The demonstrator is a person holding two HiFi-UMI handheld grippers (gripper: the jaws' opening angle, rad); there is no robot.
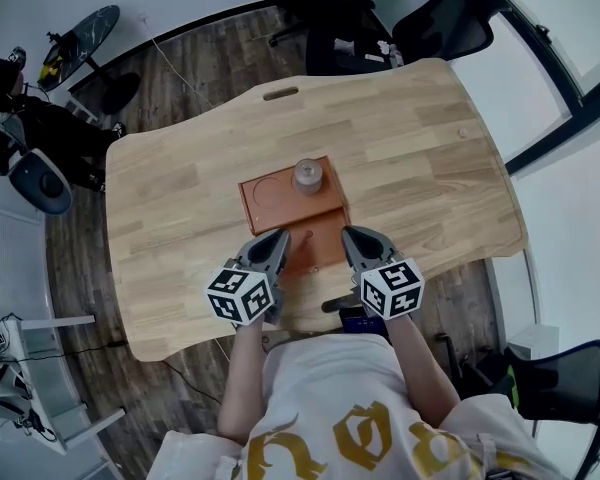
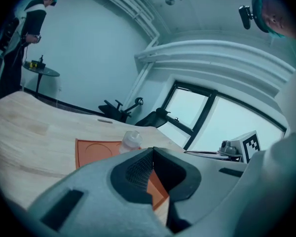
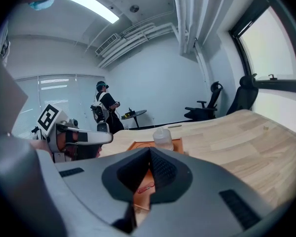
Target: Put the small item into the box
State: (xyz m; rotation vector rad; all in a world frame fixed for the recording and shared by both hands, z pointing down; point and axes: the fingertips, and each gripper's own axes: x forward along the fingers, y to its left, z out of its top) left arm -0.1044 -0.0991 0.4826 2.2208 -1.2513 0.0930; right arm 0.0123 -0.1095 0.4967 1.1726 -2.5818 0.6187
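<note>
A flat orange box (image 1: 275,200) lies open at the middle of the wooden table (image 1: 430,148), and its far half has a round recess. A small clear jar (image 1: 308,175) stands upright on its far right corner; the same jar (image 2: 131,141) (image 3: 163,138) shows in both gripper views. A thin small red item (image 3: 145,187) lies on the box's near half, just beyond my right gripper's tips. My left gripper (image 1: 278,239) (image 2: 153,151) hovers over the near left corner, shut and empty. My right gripper (image 1: 354,236) (image 3: 150,151) is at the near right edge, shut and empty.
Black office chairs (image 1: 330,13) stand beyond the table's far edge. A round side table (image 1: 80,36) and equipment are at the far left. A person (image 3: 106,105) stands by that side table. The table's near edge runs just under both grippers.
</note>
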